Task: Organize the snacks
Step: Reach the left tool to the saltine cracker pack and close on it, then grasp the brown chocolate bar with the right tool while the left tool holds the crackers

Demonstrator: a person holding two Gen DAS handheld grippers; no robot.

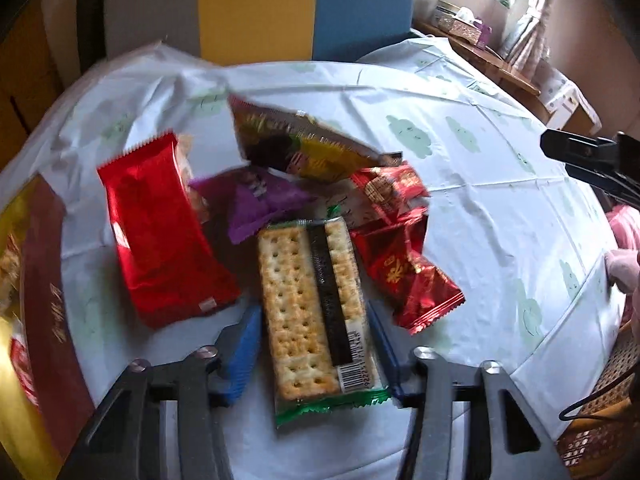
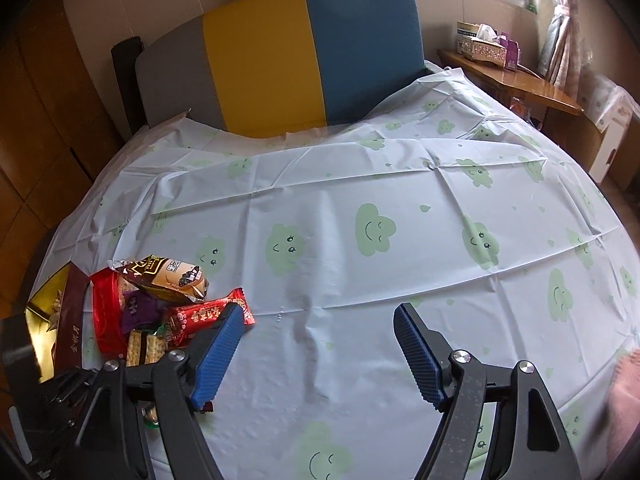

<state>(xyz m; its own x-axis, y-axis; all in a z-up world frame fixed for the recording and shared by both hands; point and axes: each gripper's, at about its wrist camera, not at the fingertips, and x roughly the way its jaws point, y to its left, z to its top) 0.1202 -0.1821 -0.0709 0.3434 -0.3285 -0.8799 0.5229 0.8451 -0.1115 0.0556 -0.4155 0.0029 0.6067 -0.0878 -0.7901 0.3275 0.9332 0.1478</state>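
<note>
A clear cracker pack with green ends [image 1: 308,312] lies flat on the cloud-print tablecloth [image 1: 480,208]. My left gripper [image 1: 314,308] straddles it, and its blue pads [image 1: 240,352] rest against both long sides. Behind it is a loose pile: a long red pack [image 1: 160,232], a purple pack [image 1: 256,200], a yellow-brown pack [image 1: 296,144] and two small red packs [image 1: 412,280]. My right gripper [image 2: 318,312] hangs open over bare cloth, to the right of the same pile [image 2: 168,300], with nothing between its fingers.
A gold and maroon box [image 1: 44,280] lies left of the pile. A grey, yellow and blue padded back [image 2: 280,48] stands behind the table. A wooden side table with a tissue box [image 2: 488,44] is at the far right. A woven basket [image 1: 600,420] sits below the table's right edge.
</note>
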